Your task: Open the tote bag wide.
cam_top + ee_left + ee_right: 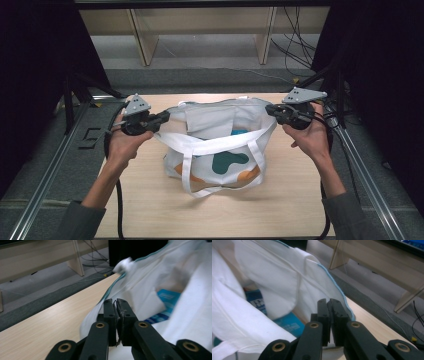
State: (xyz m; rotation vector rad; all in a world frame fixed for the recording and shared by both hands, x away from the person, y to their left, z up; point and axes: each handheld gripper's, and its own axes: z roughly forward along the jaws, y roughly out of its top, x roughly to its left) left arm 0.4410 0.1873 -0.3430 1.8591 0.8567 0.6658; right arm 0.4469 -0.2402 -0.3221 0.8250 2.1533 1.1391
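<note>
Both grippers, left gripper [165, 117] and right gripper [270, 109], are pinching the tote bag's [220, 150] rim with fingers clamped, stretching it open mid-desk [280, 210], bare wood lying all around

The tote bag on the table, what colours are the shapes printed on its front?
Teal and orange blobs on the white tote bag, clearest in the high view.

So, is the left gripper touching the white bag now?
Touching. In the left gripper view, the left gripper has its jaws closed on the rim of the white bag, with the cloth pinched between them.
</note>
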